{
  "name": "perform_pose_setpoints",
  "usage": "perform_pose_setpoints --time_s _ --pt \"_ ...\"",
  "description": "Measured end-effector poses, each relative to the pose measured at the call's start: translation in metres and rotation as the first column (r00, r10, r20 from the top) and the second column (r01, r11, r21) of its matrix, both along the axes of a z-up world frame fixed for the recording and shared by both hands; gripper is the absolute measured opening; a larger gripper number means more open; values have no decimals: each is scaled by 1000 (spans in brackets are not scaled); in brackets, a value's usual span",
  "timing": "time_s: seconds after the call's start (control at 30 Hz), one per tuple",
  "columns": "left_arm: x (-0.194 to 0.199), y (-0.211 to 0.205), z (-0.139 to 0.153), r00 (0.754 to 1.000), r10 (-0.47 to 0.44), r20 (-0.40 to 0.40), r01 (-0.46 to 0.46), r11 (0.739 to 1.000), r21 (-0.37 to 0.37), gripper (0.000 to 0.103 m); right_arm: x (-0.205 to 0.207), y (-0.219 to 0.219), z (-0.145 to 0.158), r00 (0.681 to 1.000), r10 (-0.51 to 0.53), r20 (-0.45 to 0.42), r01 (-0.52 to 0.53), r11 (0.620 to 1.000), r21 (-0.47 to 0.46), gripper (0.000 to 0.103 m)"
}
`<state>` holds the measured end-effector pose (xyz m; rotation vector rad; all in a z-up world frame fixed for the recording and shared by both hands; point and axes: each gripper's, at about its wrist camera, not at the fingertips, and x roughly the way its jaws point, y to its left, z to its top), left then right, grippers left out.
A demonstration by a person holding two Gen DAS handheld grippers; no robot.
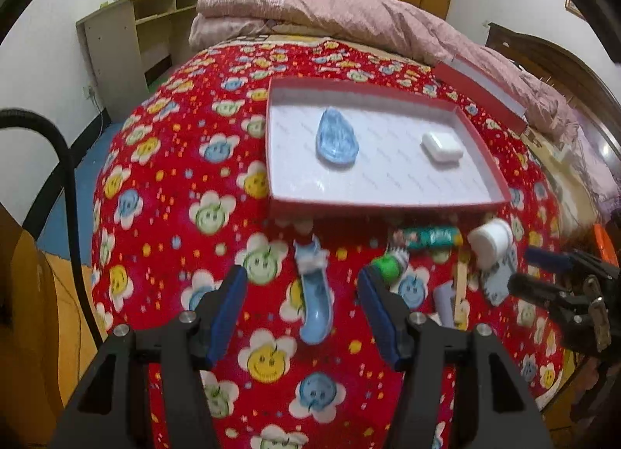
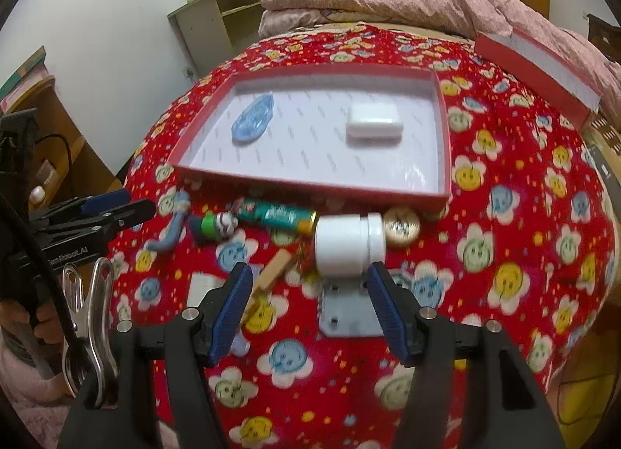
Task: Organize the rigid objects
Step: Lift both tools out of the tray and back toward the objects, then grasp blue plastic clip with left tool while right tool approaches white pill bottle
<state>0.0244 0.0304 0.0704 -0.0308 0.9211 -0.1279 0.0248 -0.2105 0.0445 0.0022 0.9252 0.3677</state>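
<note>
Both grippers were spread and empty: the left gripper (image 1: 300, 295) straddled a curved blue plastic piece (image 1: 315, 301) on the quilt (image 1: 163, 185), the right gripper (image 2: 308, 295) stood just short of a smooth white jar (image 2: 347, 247). The shallow red cardboard tray (image 2: 445, 138) held a ridged blue oval (image 2: 253, 119) and a rounded white case (image 2: 372, 123).

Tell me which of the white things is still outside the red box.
The white jar, lying on its side on the bedspread just in front of the red box. The other white thing, the flat case, already sits inside it.
</note>
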Motion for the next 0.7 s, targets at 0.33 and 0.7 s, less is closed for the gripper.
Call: perform_pose_setpoints --time_s 0.33,0.7 --pt "-8 -6 -24 999 -21 -44 21 1000 -9 62 -23 1 -19 1000 12 -15 -12 1000 -6 63" --pt "2 -12 -40 999 -8 -45 9 999 32 53 -31 -3 -50 997 26 -72 -28 999 -26 63"
